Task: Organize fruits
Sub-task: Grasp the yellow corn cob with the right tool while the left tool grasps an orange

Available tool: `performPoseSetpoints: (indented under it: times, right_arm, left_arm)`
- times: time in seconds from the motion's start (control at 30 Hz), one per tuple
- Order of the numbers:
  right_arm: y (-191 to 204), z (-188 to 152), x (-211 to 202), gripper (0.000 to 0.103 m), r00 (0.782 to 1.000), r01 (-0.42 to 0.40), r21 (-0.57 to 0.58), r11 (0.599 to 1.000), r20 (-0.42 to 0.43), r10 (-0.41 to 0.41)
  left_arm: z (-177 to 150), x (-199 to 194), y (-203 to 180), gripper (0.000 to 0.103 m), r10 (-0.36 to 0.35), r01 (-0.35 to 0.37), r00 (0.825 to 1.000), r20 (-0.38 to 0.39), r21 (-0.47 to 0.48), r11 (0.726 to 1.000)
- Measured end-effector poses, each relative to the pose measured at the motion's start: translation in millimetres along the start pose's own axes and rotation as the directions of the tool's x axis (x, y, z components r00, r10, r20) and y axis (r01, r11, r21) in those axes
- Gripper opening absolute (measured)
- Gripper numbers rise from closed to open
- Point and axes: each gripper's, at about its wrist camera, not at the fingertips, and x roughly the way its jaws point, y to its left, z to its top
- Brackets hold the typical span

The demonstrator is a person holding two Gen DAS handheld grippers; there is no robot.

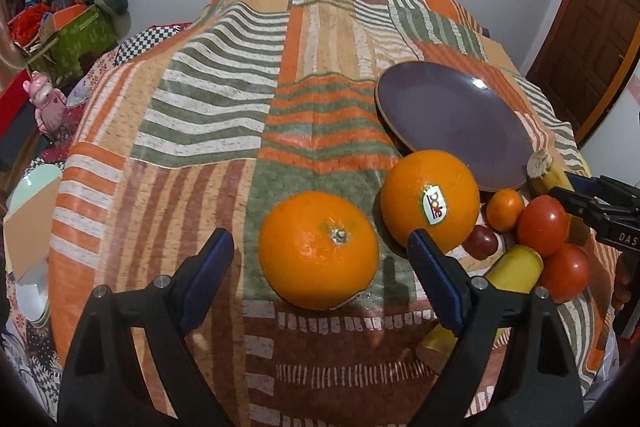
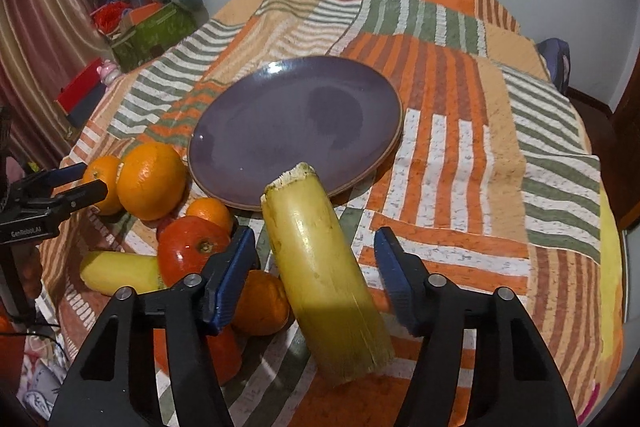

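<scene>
My left gripper (image 1: 320,267) is open, its jaws on either side of a large orange (image 1: 318,251) that lies on the cloth. A second orange with a Dole sticker (image 1: 430,201) sits just behind it. My right gripper (image 2: 316,273) is open around a yellow cut stalk piece (image 2: 326,275) that lies on the cloth, not touching its pads. An empty purple plate (image 2: 296,127) lies beyond, also in the left wrist view (image 1: 456,119). Tomatoes (image 2: 192,247), a small mandarin (image 2: 210,213) and another yellow piece (image 2: 120,273) cluster at the left.
A striped patchwork cloth (image 2: 460,155) covers the table. A green box with clutter (image 2: 152,31) stands at the far left. A pink figurine (image 1: 48,103) stands beyond the left edge. A dark plum (image 1: 480,241) lies among the fruit.
</scene>
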Motion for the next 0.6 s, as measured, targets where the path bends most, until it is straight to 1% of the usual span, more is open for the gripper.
performPoseSetpoints:
  times: [0.1, 0.17, 0.2, 0.23, 0.3, 0.47, 0.6]
  right_arm:
    - [-3.1, 2.2, 6.7, 0.054, 1.0, -0.014, 0.008, 1.0, -0.017, 0.014]
    - [-3.3, 2.8, 10.3, 0.052, 0.999, -0.026, 0.01, 1.0, -0.029, 0.026]
    - [-2.6, 2.6, 11.2, 0.05, 0.999, -0.03, 0.005, 1.0, -0.035, 0.031]
    - [-2.5, 2.7, 12.3, 0.047, 0.999, -0.031, 0.0, 1.0, -0.041, 0.031]
    - [-1.3, 3.5, 12.5, 0.045, 0.999, -0.025, -0.016, 1.0, -0.045, 0.024]
    - [-6.4, 4.3, 8.9, 0.041, 1.0, -0.004, -0.003, 1.0, -0.031, 0.004]
    - [-12.8, 4.8, -1.9, 0.039, 1.0, 0.001, 0.027, 1.0, 0.006, -0.001]
  left_arm:
    - [0.1, 7.8, 0.3, 0.085, -0.012, 0.012, 1.0, -0.018, -0.006, 1.0]
    - [-0.5, 12.8, 0.7, 0.079, -0.022, 0.022, 0.999, -0.033, -0.013, 1.0]
    - [-0.7, 15.4, 0.8, 0.073, -0.026, 0.025, 0.999, -0.04, -0.016, 1.0]
    - [-1.3, 16.9, 0.7, 0.069, -0.017, 0.016, 0.999, -0.041, -0.014, 1.0]
    - [-1.3, 17.9, 0.4, 0.065, -0.002, 0.002, 0.999, -0.036, -0.004, 1.0]
    - [0.4, 16.8, 3.3, 0.065, -0.016, 0.015, 0.999, -0.041, -0.017, 1.0]
    - [1.8, 12.3, 1.9, 0.064, -0.008, 0.008, 0.999, -0.045, -0.006, 1.0]
